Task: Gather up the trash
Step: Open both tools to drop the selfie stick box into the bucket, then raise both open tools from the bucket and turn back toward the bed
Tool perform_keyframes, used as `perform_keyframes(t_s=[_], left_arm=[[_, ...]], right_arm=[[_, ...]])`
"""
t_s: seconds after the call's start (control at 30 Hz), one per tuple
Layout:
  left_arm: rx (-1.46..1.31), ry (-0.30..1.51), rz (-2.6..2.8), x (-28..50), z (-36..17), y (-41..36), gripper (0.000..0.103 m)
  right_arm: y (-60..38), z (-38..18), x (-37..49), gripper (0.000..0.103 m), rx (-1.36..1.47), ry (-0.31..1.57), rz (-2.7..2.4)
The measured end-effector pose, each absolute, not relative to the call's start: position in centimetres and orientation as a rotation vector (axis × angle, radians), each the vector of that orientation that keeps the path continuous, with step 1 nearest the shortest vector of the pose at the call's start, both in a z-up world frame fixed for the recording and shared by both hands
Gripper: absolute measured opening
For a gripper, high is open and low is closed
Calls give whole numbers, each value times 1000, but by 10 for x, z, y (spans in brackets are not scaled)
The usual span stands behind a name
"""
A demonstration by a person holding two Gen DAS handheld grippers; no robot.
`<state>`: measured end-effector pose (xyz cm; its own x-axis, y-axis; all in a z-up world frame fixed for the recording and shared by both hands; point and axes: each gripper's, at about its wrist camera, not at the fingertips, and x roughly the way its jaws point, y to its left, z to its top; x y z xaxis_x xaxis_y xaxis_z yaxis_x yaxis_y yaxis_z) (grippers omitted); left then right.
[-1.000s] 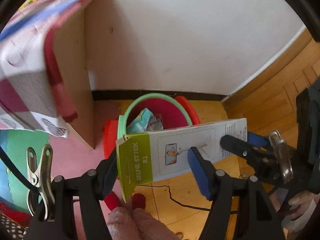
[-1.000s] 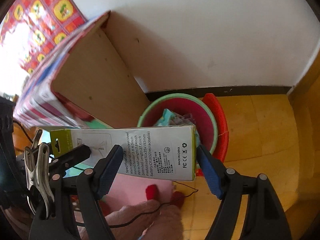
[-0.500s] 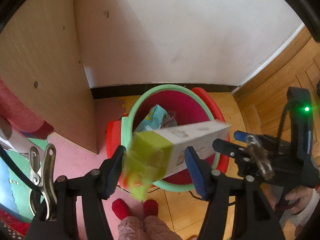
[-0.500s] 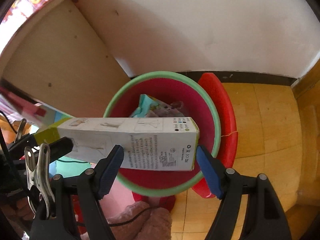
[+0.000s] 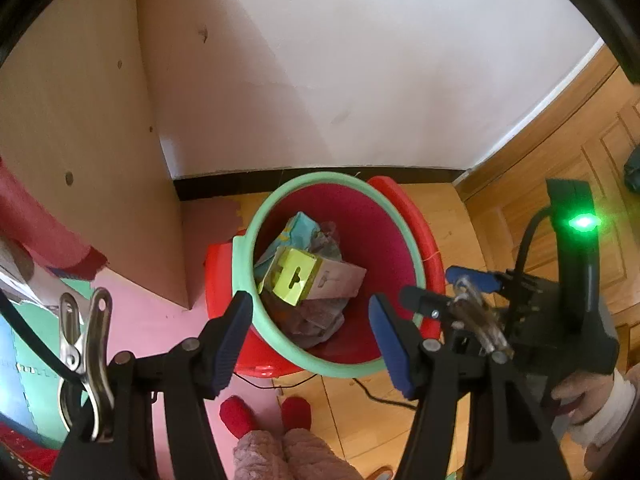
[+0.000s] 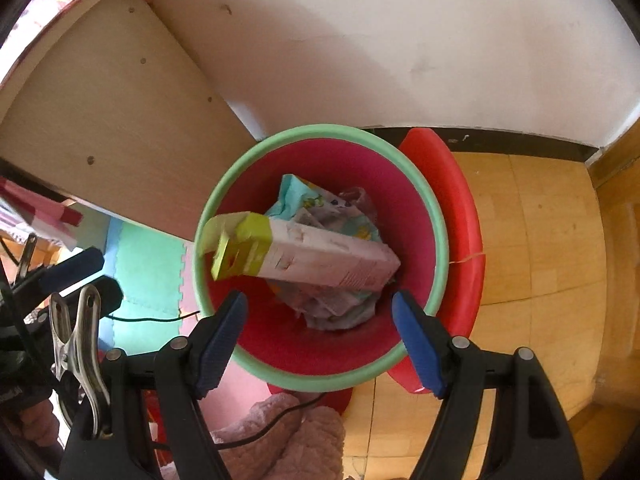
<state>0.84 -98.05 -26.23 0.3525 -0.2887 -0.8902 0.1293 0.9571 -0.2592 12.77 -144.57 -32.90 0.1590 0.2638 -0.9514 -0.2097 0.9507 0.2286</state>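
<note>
The left gripper [image 5: 310, 336] has its blue-padded fingers [image 5: 230, 338] spread with nothing between them; its jaws have just been closing a little, and no pad touches anything. Beyond and below the fingertips lies the white carton [image 5: 320, 282], its lime-green end flap turned up toward the left camera, well clear of both pads. It rests tilted inside the red bin [image 5: 394, 248], on top of crumpled wrappers [image 5: 298, 230], its green end near the bin's left wall. The right gripper [image 6: 320, 338] is also spread wide and empty, its fingers [image 6: 416, 342] hanging over the bin's near rim. In the right view the carton [image 6: 320, 258] lies across the bin from the left rim down toward the right, above the gap between the pads.
</note>
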Motion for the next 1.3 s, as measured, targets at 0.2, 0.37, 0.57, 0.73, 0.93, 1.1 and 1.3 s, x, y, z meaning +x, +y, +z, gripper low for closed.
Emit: perform_keyframes(t_s=[0.2, 0.37, 0.57, 0.73, 0.93, 1.1, 1.3], left_arm=[[-155, 1167, -286, 10, -237, -985, 63], [-223, 1149, -302, 8, -206, -984, 64], [-231, 1110, -308, 5, -170, -990, 65], [-245, 1094, -314, 4, -144, -994, 65], [-266, 1067, -287, 1, -108, -994, 65], [-246, 1059, -234, -3, -80, -992, 65], [-305, 1079, -189, -7, -54, -979, 65]], right_arm=[[-1447, -310, 116, 77, 59, 1350, 340], [-1451, -288, 108, 77, 75, 1333, 338], [-1459, -245, 103, 77, 107, 1277, 341], [-1466, -215, 101, 77, 119, 1239, 348], [-1466, -187, 96, 77, 97, 1201, 367], [-1467, -154, 92, 77, 105, 1157, 384], [-1462, -123, 91, 77, 80, 1122, 439]])
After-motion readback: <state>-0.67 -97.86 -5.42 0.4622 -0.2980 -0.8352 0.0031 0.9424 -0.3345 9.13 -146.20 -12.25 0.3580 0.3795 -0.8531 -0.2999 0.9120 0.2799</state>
